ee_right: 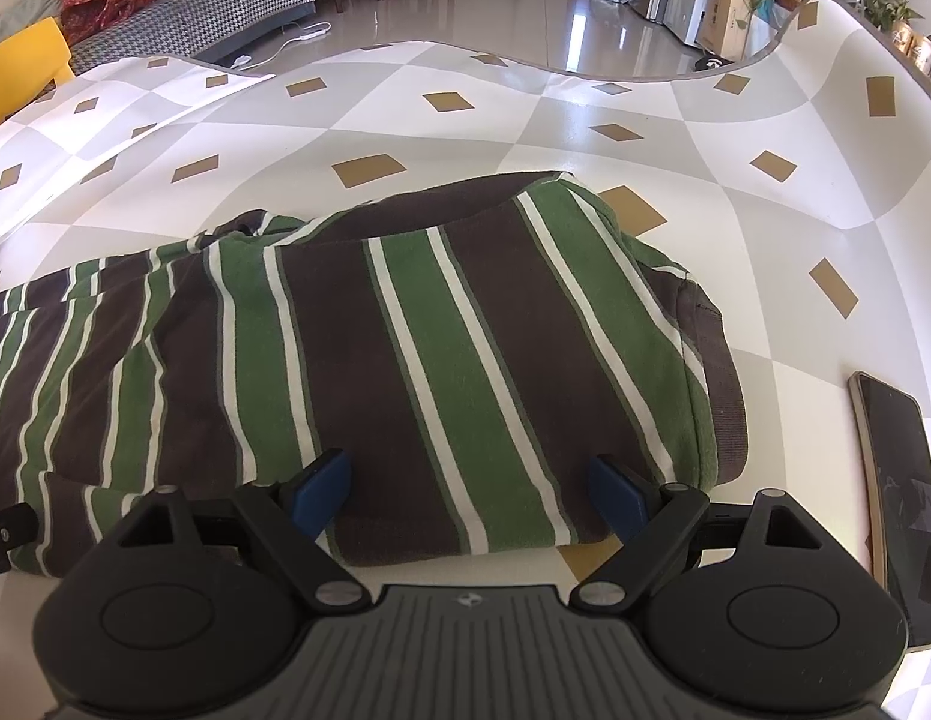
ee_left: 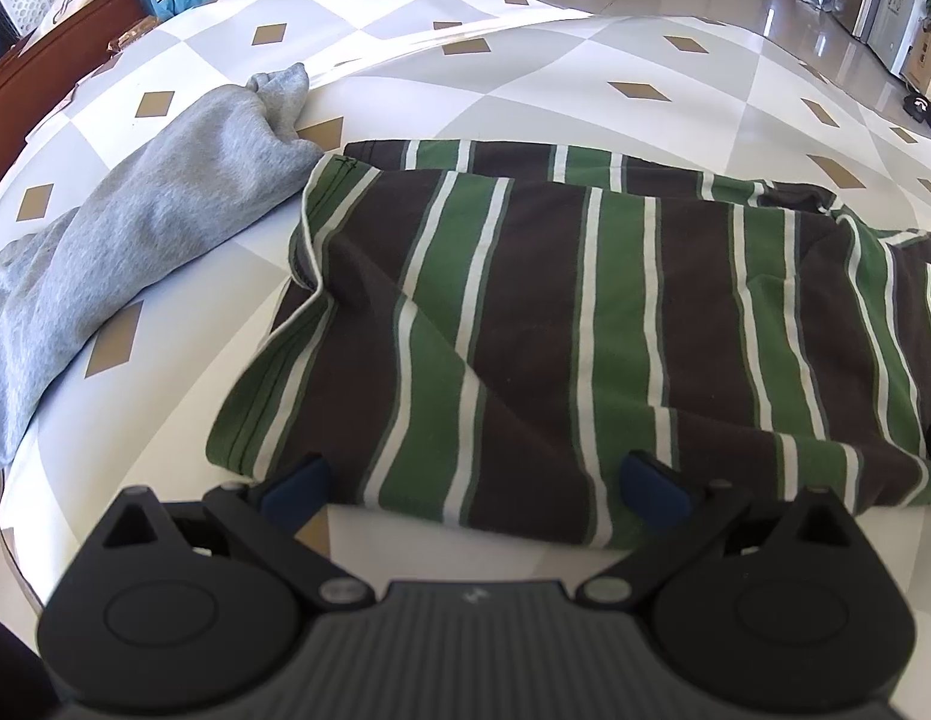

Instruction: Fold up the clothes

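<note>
A striped shirt (ee_left: 555, 324) in brown, green and white lies partly folded on the chequered tablecloth (ee_left: 585, 96). My left gripper (ee_left: 474, 489) hovers over the shirt's near edge, jaws wide apart, blue pads on either side of the hem without pressing it. In the right wrist view the same striped shirt (ee_right: 405, 348) fills the middle, its folded right end rounded. My right gripper (ee_right: 471, 495) is also open over the near edge, nothing pinched between its blue pads (ee_right: 321, 489).
A grey garment (ee_left: 147, 228) lies crumpled to the left of the shirt. A phone (ee_right: 900, 492) lies on the tablecloth (ee_right: 585, 120) at the right, close to the right gripper. Beyond the table are a sofa (ee_right: 213, 6), a yellow chair and glossy floor.
</note>
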`<state>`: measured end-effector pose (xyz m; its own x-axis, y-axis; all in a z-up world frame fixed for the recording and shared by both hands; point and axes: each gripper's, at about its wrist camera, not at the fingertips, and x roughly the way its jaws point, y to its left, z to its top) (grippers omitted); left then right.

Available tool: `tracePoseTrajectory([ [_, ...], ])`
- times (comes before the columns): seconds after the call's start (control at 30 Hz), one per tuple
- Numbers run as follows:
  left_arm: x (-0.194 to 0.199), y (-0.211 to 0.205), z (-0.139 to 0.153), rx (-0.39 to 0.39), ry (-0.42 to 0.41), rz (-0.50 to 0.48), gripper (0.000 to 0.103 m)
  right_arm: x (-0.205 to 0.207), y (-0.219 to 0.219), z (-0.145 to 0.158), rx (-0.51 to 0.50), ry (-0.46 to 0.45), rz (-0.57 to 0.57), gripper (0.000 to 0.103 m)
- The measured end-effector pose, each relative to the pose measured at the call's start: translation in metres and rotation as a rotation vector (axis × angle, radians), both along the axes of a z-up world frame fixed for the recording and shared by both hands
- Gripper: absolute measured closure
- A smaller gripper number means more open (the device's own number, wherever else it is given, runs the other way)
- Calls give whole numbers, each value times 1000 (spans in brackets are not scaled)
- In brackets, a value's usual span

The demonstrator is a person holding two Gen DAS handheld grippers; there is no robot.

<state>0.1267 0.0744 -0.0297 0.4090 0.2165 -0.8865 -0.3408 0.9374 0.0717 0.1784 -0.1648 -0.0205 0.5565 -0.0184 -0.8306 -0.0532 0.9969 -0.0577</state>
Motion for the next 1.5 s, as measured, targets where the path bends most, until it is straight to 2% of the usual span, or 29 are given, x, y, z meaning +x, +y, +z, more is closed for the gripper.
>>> tracePoseTrajectory([
  [0.23,-1,2,0,1,-1,1,0,-2,2,-1,10,28,4,17],
  [0.7,-3,1,0,-1,-3,4,0,-6,5,4,-14,25,-1,20],
  [1.0,2,-3,7,3,-6,-11,0,-4,-3,25,-1,-69,-31,20],
  [1.2,12,-15,16,33,-51,-46,0,7,-13,22,11,-69,-77,20],
  [1.5,27,-22,5,34,-33,-43,0,22,-24,20,31,-95,-120,20],
])
